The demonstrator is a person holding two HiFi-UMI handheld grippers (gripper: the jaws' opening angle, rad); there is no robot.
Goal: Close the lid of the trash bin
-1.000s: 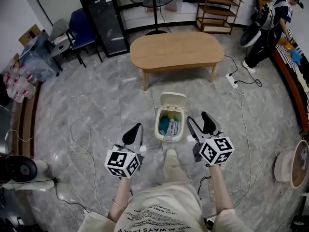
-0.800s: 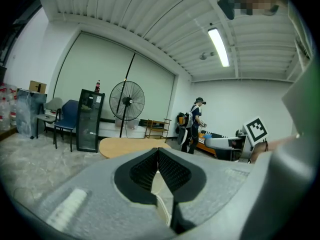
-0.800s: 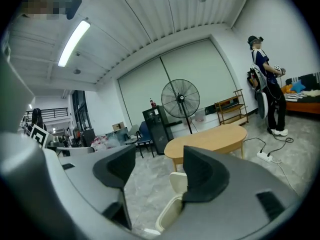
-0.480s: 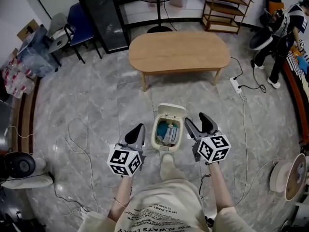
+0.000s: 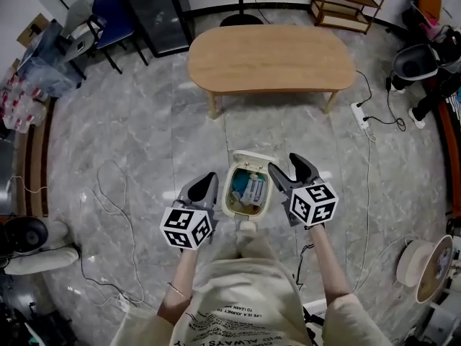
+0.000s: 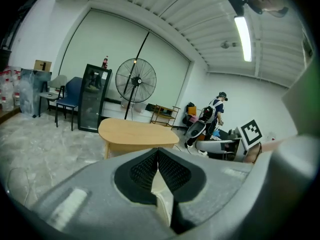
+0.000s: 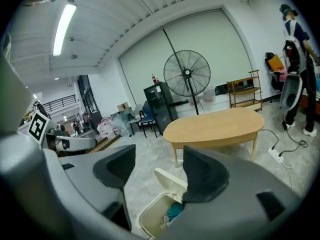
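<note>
The cream trash bin (image 5: 230, 205) stands on the floor between my two grippers, its lid (image 5: 253, 158) tipped up at the far side. Blue and white rubbish (image 5: 250, 188) lies inside. My right gripper (image 5: 288, 168) is open, just right of the bin's rim and above it. In the right gripper view the right gripper (image 7: 159, 170) holds nothing, and the bin (image 7: 150, 218) and lid (image 7: 170, 180) show below its jaws. My left gripper (image 5: 204, 184) is shut on nothing, left of the bin. In the left gripper view the left gripper (image 6: 158, 158) hides the bin. A pale shoe (image 5: 247, 229) touches the bin's near side.
An oval wooden table (image 5: 270, 60) stands beyond the bin. A power strip with cables (image 5: 358, 114) lies to the right and loose cables (image 5: 108, 193) to the left. A black cabinet (image 5: 148, 6) and chairs line the far wall. A person (image 7: 296, 59) stands far right.
The person has stepped closer, so the bin now lies directly between the grippers. The right gripper has come up beside the bin's right rim. The lid is still up.
</note>
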